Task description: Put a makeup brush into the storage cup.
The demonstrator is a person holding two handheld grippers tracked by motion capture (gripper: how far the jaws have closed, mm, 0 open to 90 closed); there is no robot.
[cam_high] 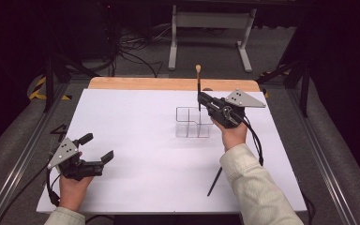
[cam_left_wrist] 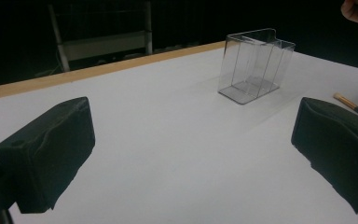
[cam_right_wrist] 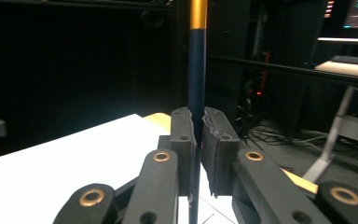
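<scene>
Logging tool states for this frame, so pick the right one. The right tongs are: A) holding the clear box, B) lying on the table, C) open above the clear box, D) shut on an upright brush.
D: the right tongs pinch the dark brush, which stands upright over the clear box.

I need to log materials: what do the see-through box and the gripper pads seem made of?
The divided box: probably clear acrylic or similar hard plastic, glossy, since the table shows through its walls. The left gripper pads: matte black, likely rubber or foam, with uneven, wavy faces.
</scene>
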